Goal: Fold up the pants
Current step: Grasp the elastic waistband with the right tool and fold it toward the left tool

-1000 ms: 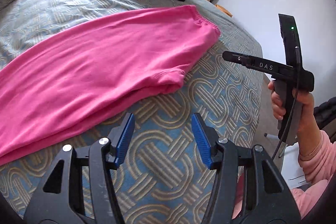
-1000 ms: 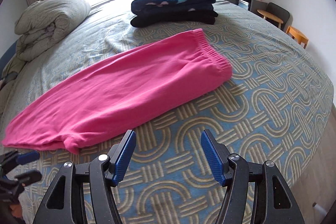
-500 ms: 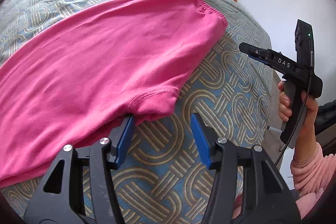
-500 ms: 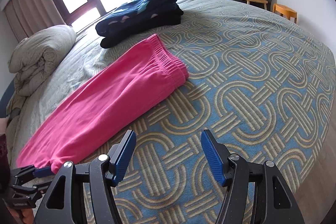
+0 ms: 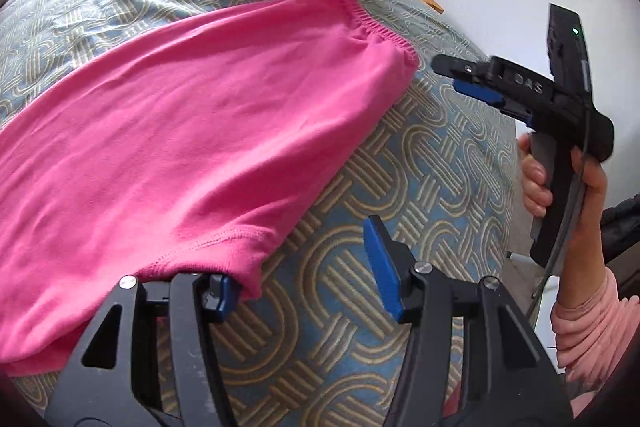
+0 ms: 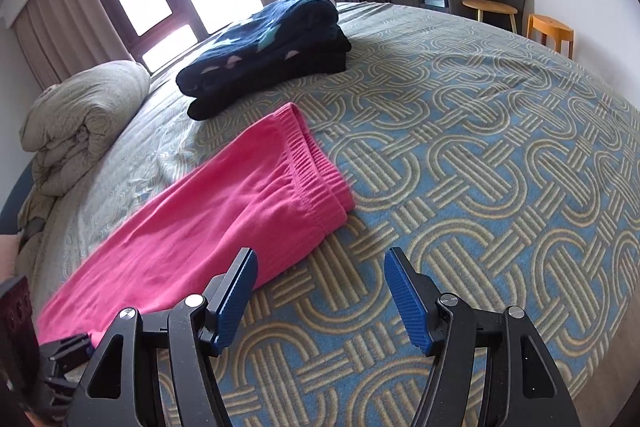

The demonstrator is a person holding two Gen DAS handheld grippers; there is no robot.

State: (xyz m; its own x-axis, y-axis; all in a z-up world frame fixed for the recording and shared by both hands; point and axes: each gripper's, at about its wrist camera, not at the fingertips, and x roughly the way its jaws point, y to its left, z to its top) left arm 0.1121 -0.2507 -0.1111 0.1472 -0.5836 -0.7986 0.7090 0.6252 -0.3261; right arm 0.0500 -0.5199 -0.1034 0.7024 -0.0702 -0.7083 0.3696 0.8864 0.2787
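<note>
A: Looking past the bright pink cotton pants [image 6: 224, 219], we see a folded stack of dark navy clothes [image 6: 264, 51] near the waistband and a rolled beige quilt [image 6: 76, 123] farther off.

B: Our pants lie flat on the blue-and-tan woven bedspread [image 6: 480, 155], long axis from hem by us to waistband.

A: Our left gripper [image 5: 308, 279] is spread, one pad under the hem edge. Our right gripper [image 6: 320, 291] is opening, nothing between; bare bedspread beyond.

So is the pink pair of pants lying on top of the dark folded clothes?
No, the pink pants lie flat on the bedspread, apart from the dark folded clothes farther up the bed.
</note>
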